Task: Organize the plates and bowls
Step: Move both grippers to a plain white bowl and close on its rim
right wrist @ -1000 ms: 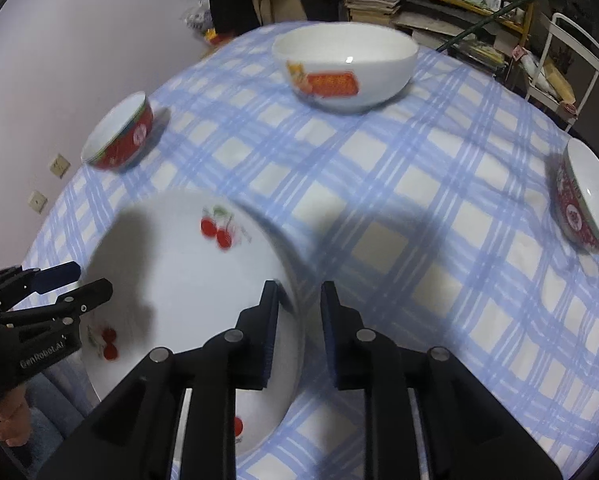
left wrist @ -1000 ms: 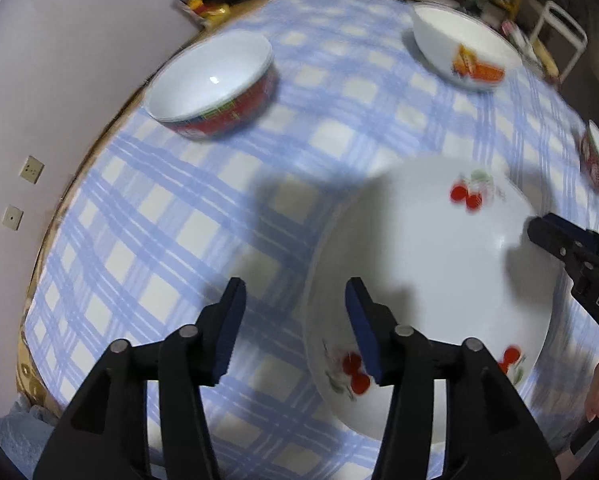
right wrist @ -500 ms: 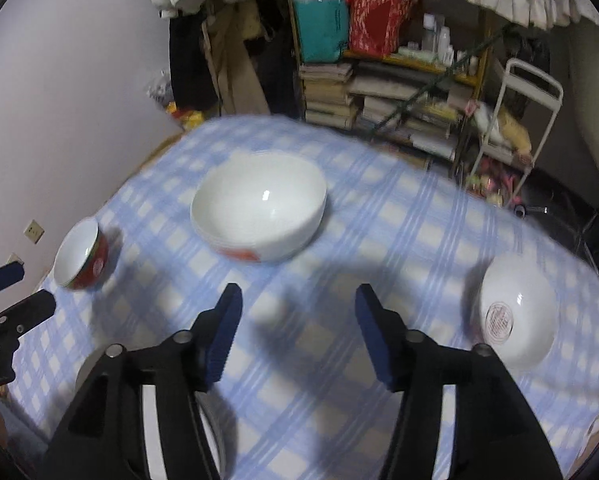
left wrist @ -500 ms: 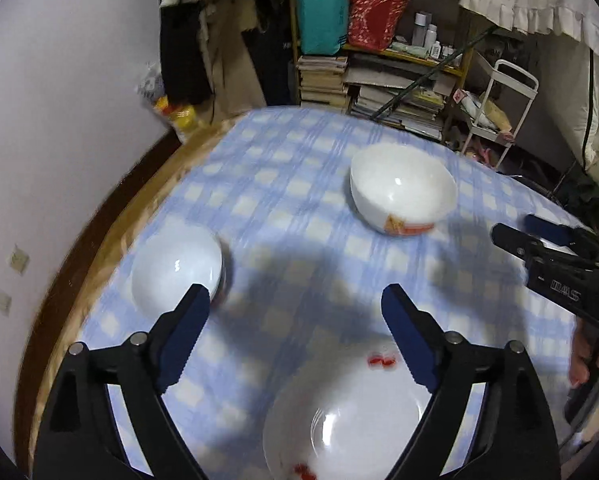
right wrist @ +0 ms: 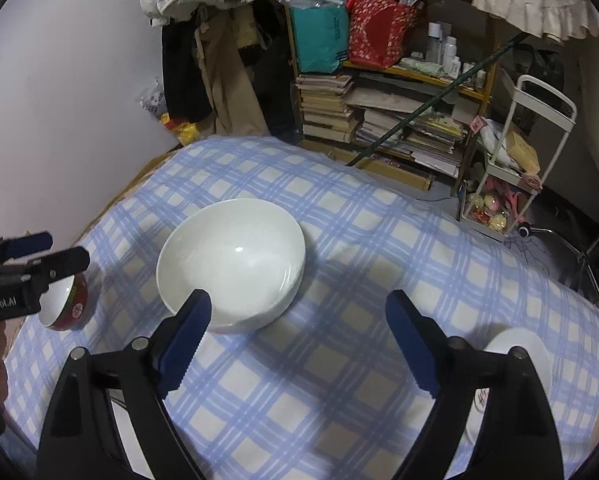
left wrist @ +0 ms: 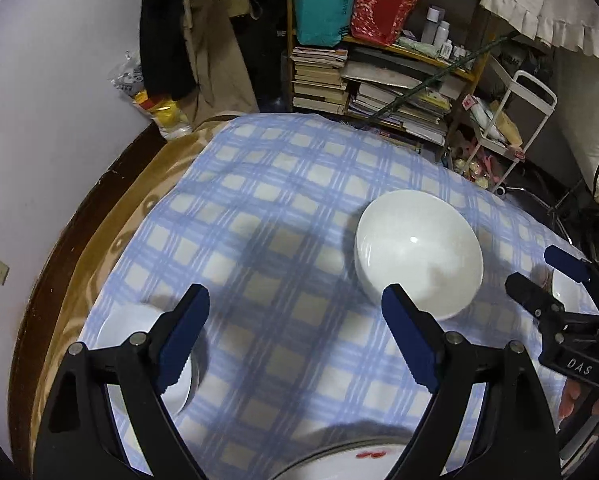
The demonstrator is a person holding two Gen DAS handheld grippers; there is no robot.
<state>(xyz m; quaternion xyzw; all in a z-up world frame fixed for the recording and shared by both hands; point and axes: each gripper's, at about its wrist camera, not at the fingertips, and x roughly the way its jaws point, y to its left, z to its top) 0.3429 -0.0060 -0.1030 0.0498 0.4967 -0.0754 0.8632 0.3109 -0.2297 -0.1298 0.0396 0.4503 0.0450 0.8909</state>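
A large white bowl (left wrist: 417,254) stands on the blue checked tablecloth (left wrist: 283,216); it also shows in the right wrist view (right wrist: 231,262). A small red-sided bowl (right wrist: 65,300) sits at the left, seen in the left wrist view as a white bowl (left wrist: 139,332) partly behind my left finger. Another small white bowl (right wrist: 515,350) sits at the right. The cherry plate's rim (left wrist: 339,458) shows at the bottom edge. My left gripper (left wrist: 295,340) is open and empty above the table. My right gripper (right wrist: 297,344) is open and empty too.
A bookshelf (right wrist: 383,92) with books, bags and bottles stands behind the table. A white cart (right wrist: 515,152) stands at the back right. Clothes hang by the wall (right wrist: 203,48). The table's brown edge (left wrist: 111,216) runs along the left.
Both grippers have opened wide and risen away from the cherry plate, which now lies on the table below them. The views have tilted up toward the shelf.
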